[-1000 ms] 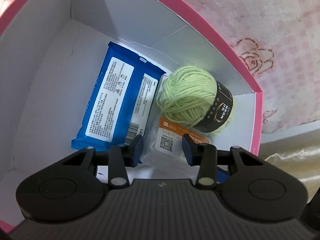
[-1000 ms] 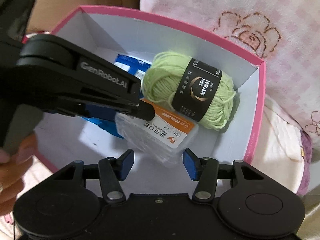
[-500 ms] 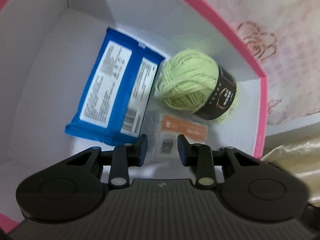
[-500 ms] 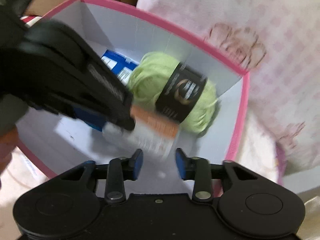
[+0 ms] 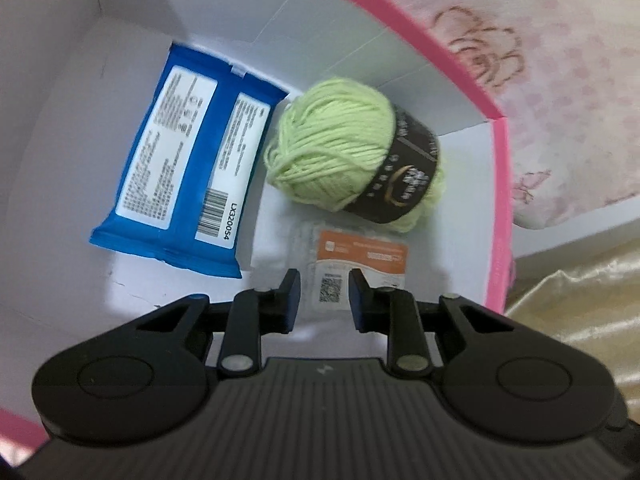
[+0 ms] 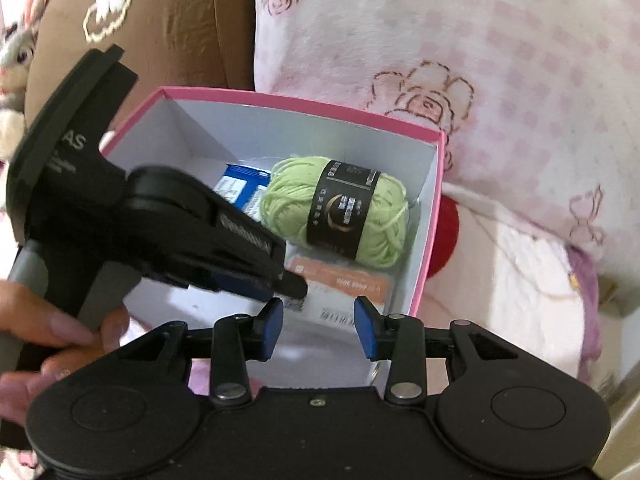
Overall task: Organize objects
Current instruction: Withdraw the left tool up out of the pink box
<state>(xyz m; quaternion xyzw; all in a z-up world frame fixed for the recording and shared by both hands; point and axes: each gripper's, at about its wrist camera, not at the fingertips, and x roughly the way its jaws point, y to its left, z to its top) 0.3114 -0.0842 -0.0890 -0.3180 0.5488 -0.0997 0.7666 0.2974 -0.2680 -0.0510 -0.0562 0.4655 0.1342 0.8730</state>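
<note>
Box: a pink-rimmed box with white inner walls sat open on pale pink bedding; in the right wrist view its rim ran across the middle of the frame.
Yarn: a ball of light green yarn with a dark paper band lay on the box floor at about 1 o'clock from the left gripper's tips, close to the far right corner; in the right wrist view the yarn lay at 12 o'clock from the right gripper.
Blue packet: a flat blue packet with white printed labels lay at 10 o'clock, just beside the yarn on its left; only its top end showed from the right.
Clear case: a clear plastic case with an orange label lay just below the yarn, at 12 o'clock from the left tips; the case was partly hidden in the right view.
Left gripper: the left gripper hung over the case, jaws narrowly apart and holding nothing; from the right it reached in from 9 o'clock, gripped by a hand.
Right gripper: the right gripper hovered at the box's near edge, jaws moderately apart and empty.
Surroundings: rose-patterned pink blanket at 1 o'clock, a brown cushion at 11 o'clock.
</note>
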